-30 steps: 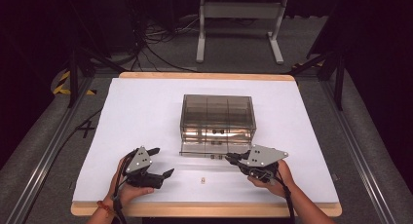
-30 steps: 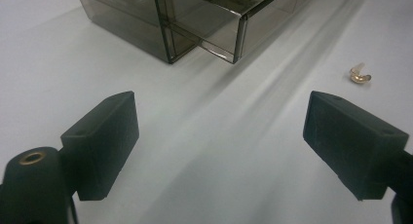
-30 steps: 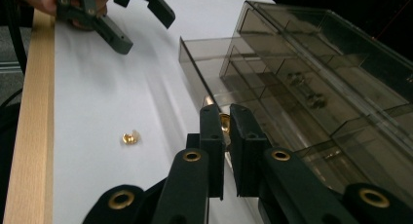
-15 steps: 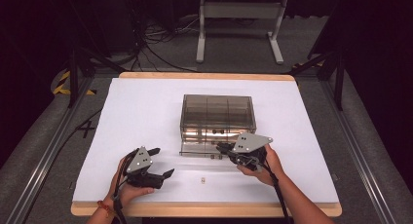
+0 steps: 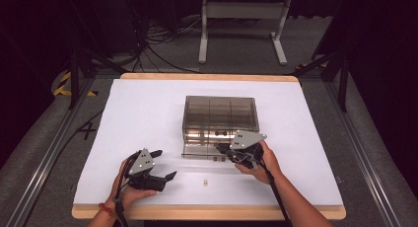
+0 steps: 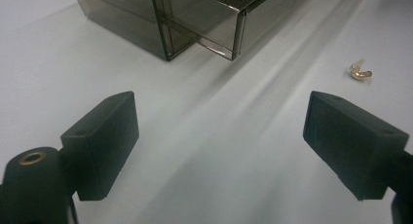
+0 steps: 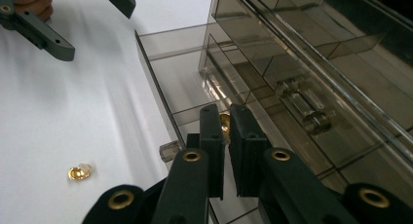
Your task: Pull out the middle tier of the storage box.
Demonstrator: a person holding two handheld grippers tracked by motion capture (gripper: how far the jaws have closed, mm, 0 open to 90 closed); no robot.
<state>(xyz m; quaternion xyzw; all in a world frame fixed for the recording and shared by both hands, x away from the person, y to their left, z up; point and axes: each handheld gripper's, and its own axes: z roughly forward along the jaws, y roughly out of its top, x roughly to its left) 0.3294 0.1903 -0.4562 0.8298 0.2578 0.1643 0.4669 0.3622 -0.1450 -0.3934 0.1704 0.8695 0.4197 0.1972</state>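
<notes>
Gold piece (image 7: 225, 122) pinched in right tongs (image 7: 226, 121) over drawer (image 7: 180, 83).

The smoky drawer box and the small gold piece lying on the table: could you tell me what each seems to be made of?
The smoky see-through drawer box looks like tinted glossy hard plastic: its dividers show through the walls. The small gold piece looks like polished metal, as it glints, though plated plastic is possible.

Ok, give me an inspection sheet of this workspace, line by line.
Surface: white table top, wooden edge.
Job's things: smoky drawer box, bottom drawer pulled out; small gold piece between the right jaws; another gold piece loose on the table.
Clutter: nothing seen.
Grippers: left gripper open, resting; right gripper shut on the small gold piece over the drawer.
Cables: black lead along right forearm.
Surroundings: dark floor, cables, metal stand.
</notes>
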